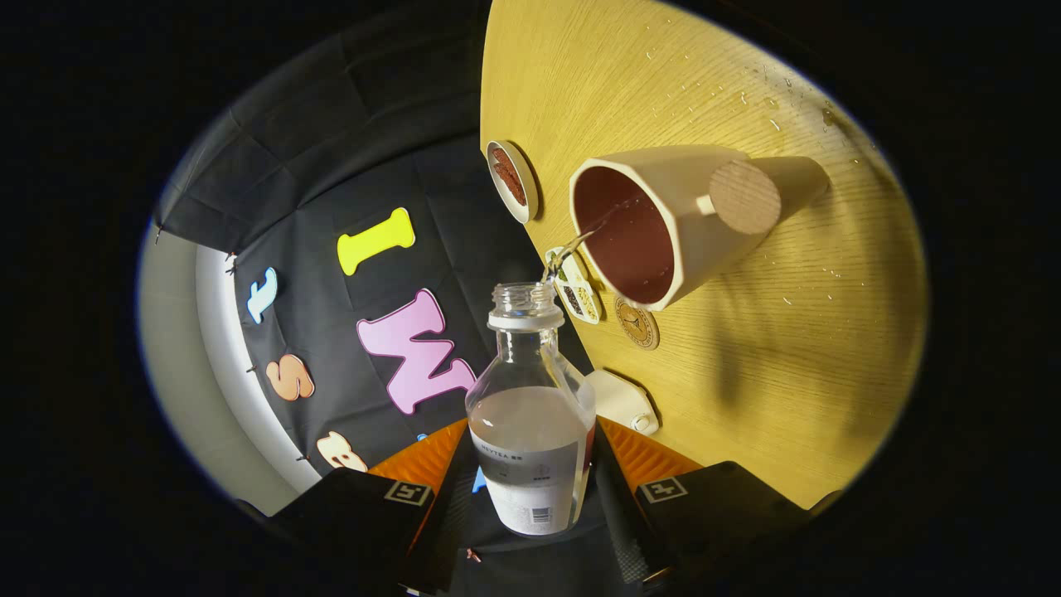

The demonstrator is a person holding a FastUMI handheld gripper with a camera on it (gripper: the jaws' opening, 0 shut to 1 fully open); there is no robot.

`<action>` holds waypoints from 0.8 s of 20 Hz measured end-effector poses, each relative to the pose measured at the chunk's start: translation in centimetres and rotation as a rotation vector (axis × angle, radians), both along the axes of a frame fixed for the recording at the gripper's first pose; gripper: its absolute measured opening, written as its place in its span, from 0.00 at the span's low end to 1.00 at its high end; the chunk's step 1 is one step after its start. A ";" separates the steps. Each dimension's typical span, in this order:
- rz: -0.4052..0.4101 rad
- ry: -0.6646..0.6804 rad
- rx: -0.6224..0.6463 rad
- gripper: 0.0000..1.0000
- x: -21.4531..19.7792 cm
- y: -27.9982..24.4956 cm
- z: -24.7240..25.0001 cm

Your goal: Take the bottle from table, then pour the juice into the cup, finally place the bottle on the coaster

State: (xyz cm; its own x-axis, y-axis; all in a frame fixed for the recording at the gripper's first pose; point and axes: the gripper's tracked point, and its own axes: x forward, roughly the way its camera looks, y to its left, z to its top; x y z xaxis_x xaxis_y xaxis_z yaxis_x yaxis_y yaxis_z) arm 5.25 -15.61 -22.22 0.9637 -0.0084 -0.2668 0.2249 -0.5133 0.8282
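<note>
Fingers of the gripper point(530, 489) are clamped on the bottle point(530, 431), one pressing each side of its labelled lower body. The bottle is uncapped, partly filled with cloudy liquid, and tipped toward the cup point(663, 220), which stands on the wooden table point(796, 381) just beyond and to the right of the bottle's mouth. A thin stream point(572, 249) runs from the mouth over the cup's rim into its dark red inside. Several coasters lie near the cup: a round white one with a red centre point(512, 181) to its left, a patterned one point(576, 290), a small round brown one point(637, 323) and a white one point(622, 402) nearest the fingers. Droplets point(771, 116) dot the far tabletop.
</note>
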 end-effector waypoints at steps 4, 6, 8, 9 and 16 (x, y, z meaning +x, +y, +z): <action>-0.011 0.000 0.010 0.76 0.2 -0.1 -0.1; -0.013 0.002 0.014 0.76 0.2 -0.1 -0.2; -0.015 0.004 0.020 0.75 0.4 -0.1 -0.3; -0.015 0.004 0.023 0.75 0.3 0.0 -0.4; -0.012 0.007 0.046 0.75 -0.2 0.9 -0.5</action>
